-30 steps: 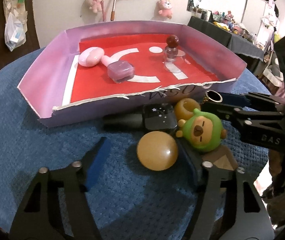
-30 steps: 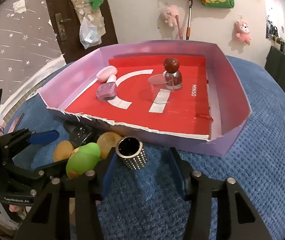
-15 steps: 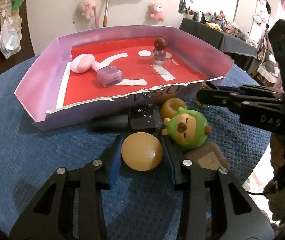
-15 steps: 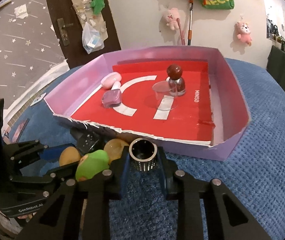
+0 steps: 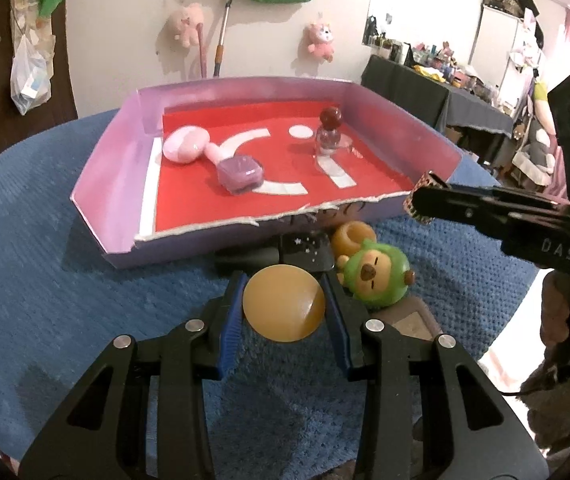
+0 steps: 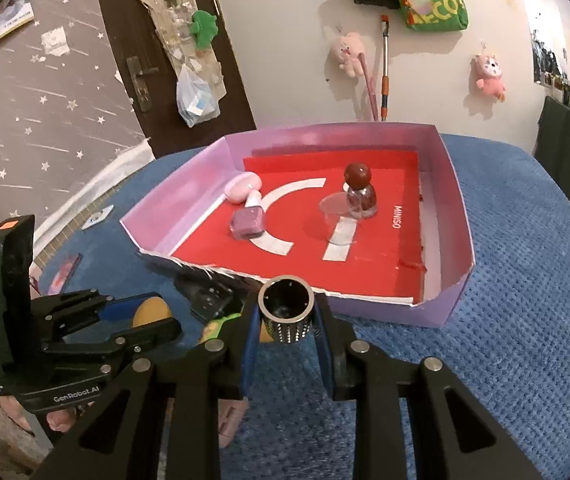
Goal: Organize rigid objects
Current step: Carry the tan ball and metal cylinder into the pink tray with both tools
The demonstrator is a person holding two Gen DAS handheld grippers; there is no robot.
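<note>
My left gripper [image 5: 283, 307] is shut on an amber ball [image 5: 284, 303], held a little above the blue cloth. My right gripper [image 6: 286, 316] is shut on a studded metal cup [image 6: 286, 309] with its mouth up, in front of the tray's torn near wall. In the left wrist view that cup [image 5: 421, 196] shows at the right gripper's tip, at the tray's right corner. The purple tray [image 5: 117, 160] with a red floor holds a pink case [image 5: 185, 145], a purple box [image 5: 241, 173] and a red-capped glass bottle [image 5: 329, 136].
On the cloth before the tray lie a green bear figure [image 5: 377, 278], an amber ring [image 5: 352, 234], a black starred box [image 5: 307, 250] and a tan flat piece [image 5: 409, 318]. A clear cup [image 6: 335, 216] lies in the tray. A dark table [image 5: 437, 96] stands at the back right.
Both grippers went from open to shut, the left on the amber ball, the right on the metal cup. Both then rose a little with their objects.
</note>
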